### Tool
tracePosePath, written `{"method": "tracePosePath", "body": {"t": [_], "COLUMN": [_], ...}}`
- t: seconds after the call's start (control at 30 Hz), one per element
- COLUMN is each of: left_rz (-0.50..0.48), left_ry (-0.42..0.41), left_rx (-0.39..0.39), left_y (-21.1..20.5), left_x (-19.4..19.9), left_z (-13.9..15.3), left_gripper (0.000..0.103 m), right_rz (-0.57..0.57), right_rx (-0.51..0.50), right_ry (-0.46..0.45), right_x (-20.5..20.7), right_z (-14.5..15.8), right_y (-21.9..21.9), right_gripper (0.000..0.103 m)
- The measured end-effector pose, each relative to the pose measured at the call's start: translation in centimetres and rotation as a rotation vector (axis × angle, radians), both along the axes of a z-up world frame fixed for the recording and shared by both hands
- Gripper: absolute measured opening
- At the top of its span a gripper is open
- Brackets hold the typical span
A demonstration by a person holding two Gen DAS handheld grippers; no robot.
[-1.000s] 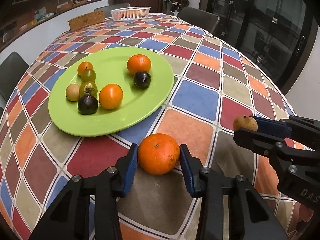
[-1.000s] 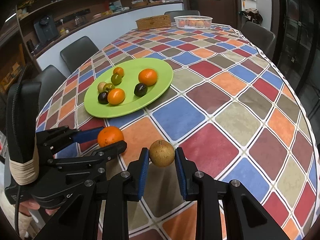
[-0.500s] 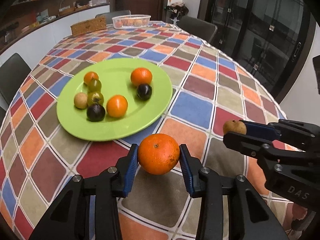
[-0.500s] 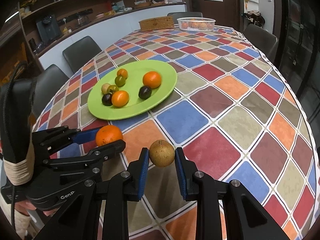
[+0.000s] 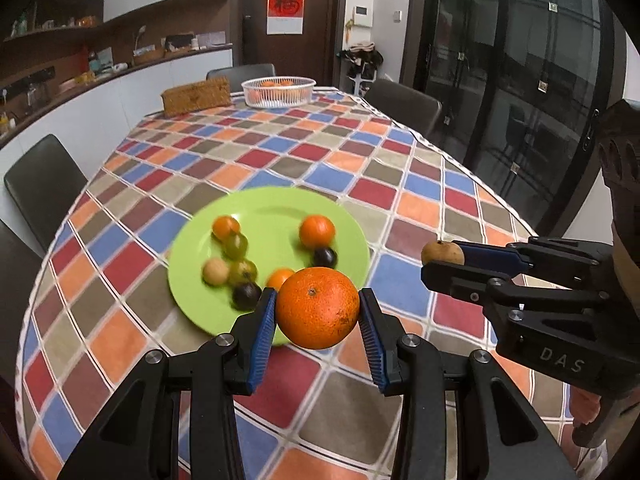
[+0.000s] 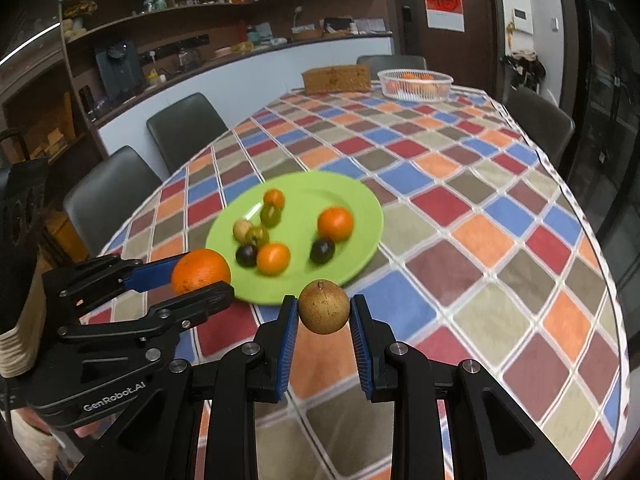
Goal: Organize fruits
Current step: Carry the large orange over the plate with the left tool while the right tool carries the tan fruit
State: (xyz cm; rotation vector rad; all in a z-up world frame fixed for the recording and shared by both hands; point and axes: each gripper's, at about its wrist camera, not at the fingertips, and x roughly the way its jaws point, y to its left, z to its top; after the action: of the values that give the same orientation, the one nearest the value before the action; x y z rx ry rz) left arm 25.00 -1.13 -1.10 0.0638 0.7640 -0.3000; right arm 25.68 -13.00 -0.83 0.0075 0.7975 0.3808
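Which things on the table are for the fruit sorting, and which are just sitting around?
For the job:
- big orange in the left claw
- brown fruit in the right claw
- green plate of fruit

Just sitting around:
- white basket
- woven box
- chairs

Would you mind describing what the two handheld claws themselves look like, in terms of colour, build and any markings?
Both are black plastic with silver screws and ribbed blue pads lining the fingers. The left claw carries white "GenRobot.AI" lettering on its body, with tan wrapping around the handle behind it. The right claw shows the letters "DAS" on its side. No cables are clearly visible.
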Motion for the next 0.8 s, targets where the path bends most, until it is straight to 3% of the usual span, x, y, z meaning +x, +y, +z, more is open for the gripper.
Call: {"method": "tracePosePath", "body": {"t": [0.4, 0.8], "left_rz": [0.005, 0.022], "left_ry": [-0.003, 0.067], "left_rx": [0.0, -0.036], "left_y": [2.0, 4.1], "left_x": [3.8, 7.9], "left_z": [0.4, -2.4], "left_gripper": [0.04, 0.04], "right_rz": [0.06, 0.082], "right_rx": [0.016, -0.037], "right_ry": [0.005, 0.077], "right_x": [4.4, 8.8], "right_z": [1.2, -1.7], "right_y": [2.6, 4.8], "right_gripper": [0.028, 0.028]}}
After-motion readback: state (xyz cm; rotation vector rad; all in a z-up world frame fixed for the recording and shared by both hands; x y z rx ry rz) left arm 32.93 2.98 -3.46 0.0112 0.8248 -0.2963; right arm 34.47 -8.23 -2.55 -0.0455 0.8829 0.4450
